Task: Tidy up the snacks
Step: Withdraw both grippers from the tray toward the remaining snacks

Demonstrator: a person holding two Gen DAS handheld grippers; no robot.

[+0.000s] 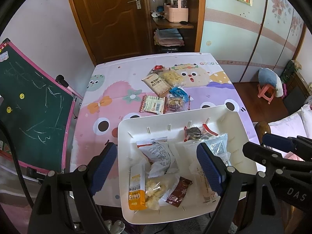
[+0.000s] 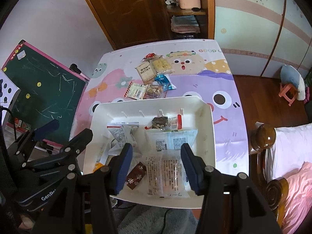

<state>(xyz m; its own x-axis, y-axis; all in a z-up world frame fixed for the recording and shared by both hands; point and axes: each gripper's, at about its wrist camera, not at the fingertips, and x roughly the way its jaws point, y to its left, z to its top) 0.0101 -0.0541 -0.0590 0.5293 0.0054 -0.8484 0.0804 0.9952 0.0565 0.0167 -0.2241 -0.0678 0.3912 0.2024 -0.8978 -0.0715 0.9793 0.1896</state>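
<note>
A white tray (image 1: 124,136) (image 2: 208,117) sits at the table's near edge and holds several snack packets, among them an orange oat bar (image 1: 137,189), a dark red packet (image 1: 178,192) (image 2: 136,177) and clear wrapped packs (image 2: 165,173). Several loose snacks lie beyond it on the cartoon tablecloth: a cracker pack (image 1: 157,83) (image 2: 145,72), a blue packet (image 1: 178,93) (image 2: 163,81) and a nut pack (image 1: 174,104). My left gripper (image 1: 156,167) is open and empty above the tray's left side. My right gripper (image 2: 157,167) is open and empty above the tray's right side.
A green chalkboard (image 1: 33,105) (image 2: 44,91) leans left of the table. A wooden door (image 1: 109,15) and shelf with a pink basket (image 1: 175,12) stand behind. A bed post (image 2: 263,134) and pink stool (image 2: 288,91) are to the right.
</note>
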